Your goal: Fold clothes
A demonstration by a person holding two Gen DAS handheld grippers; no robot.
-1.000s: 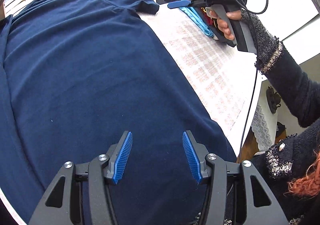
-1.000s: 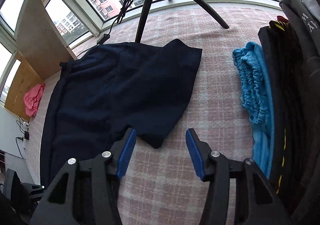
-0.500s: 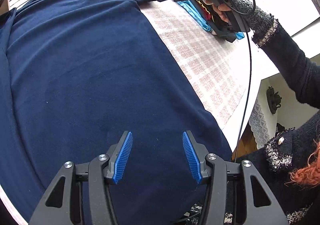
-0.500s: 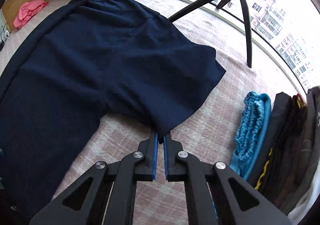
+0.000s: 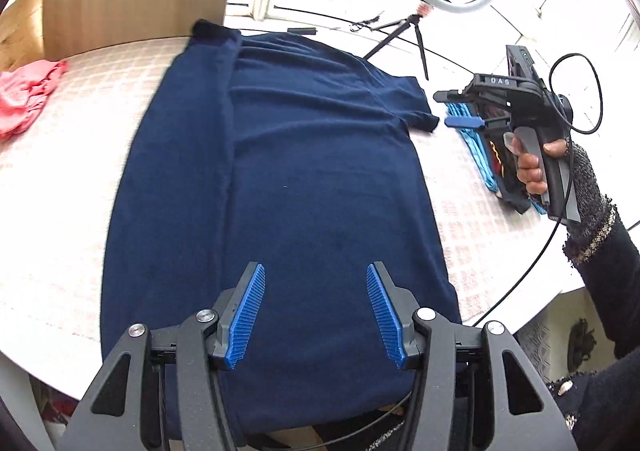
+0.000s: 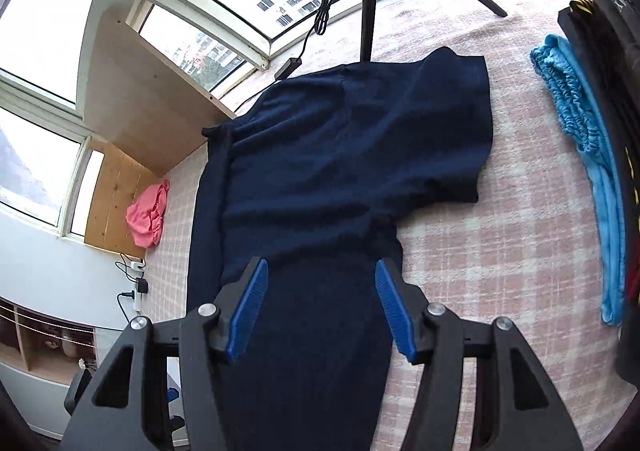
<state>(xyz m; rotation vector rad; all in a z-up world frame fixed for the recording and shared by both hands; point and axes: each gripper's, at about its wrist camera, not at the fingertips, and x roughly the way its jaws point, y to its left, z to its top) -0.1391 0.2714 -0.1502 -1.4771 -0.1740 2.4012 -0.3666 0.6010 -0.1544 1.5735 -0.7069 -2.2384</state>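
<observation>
Navy T-shirt [image 5: 312,187] spread flat on the checked worktop [image 5: 60,179], its left side folded inward, the right sleeve [image 6: 448,123] still extended. Left hand-held gripper [image 5: 316,311] released above the near hem, nothing between its pads. Right hand-held gripper [image 6: 320,311], jaws opening and empty, above the shirt's body; folded clothes [image 6: 580,155] at far right.

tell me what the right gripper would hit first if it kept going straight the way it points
Most likely the navy t-shirt: the right gripper, jaws opening with nothing clamped between them, points down at the shirt's body below the sleeve. How far off the cloth lies is unclear.
</observation>
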